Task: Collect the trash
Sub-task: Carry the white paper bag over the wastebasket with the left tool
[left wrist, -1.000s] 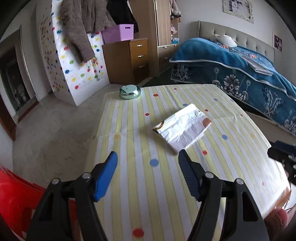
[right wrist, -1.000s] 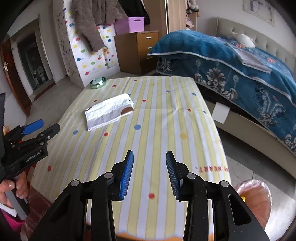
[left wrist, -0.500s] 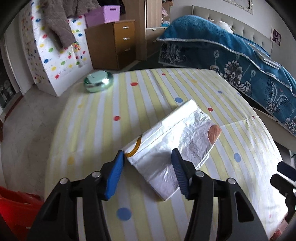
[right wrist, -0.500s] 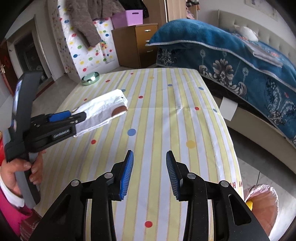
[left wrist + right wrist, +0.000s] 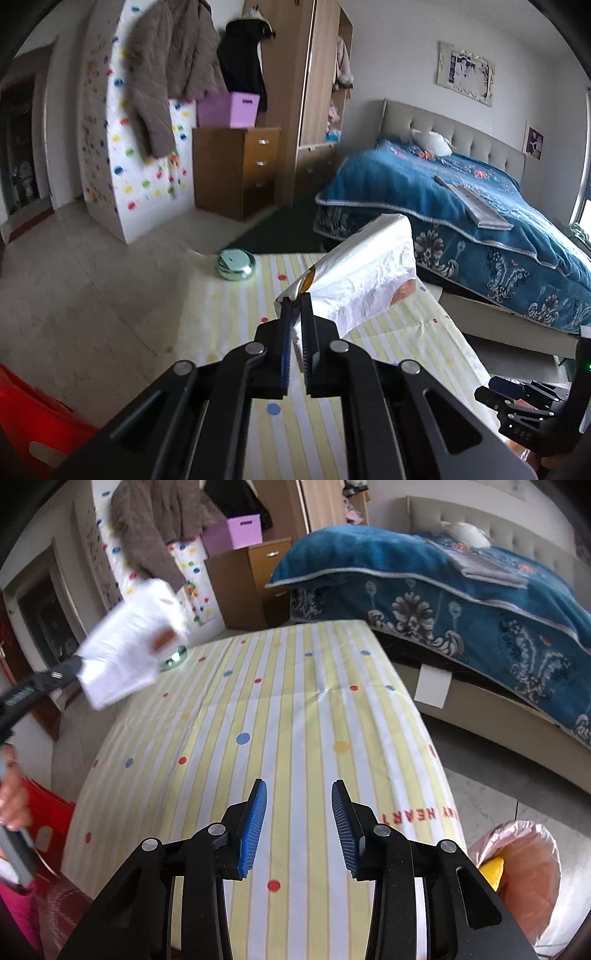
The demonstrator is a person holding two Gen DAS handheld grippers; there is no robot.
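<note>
My left gripper [image 5: 295, 301] is shut on the near corner of a crumpled white paper wrapper [image 5: 364, 275] and holds it in the air above the striped, dotted tablecloth [image 5: 399, 332]. In the right wrist view the wrapper [image 5: 127, 653] hangs blurred at the upper left, clear of the table, from the left gripper [image 5: 75, 664]. My right gripper [image 5: 297, 805] is open and empty above the near end of the table [image 5: 295, 709]. A bin lined with a pink bag [image 5: 524, 871] stands on the floor at the table's near right corner.
A small green metal tin [image 5: 235, 265] sits at the table's far left corner. A red plastic stool [image 5: 33, 417] is at the left of the table. A bed with a blue cover [image 5: 461, 206] lies to the right, a wooden drawer chest [image 5: 236, 170] behind.
The left gripper closed on the wrapper's corner and lifted it off the table. The right gripper stayed open and shifted slightly forward over the table.
</note>
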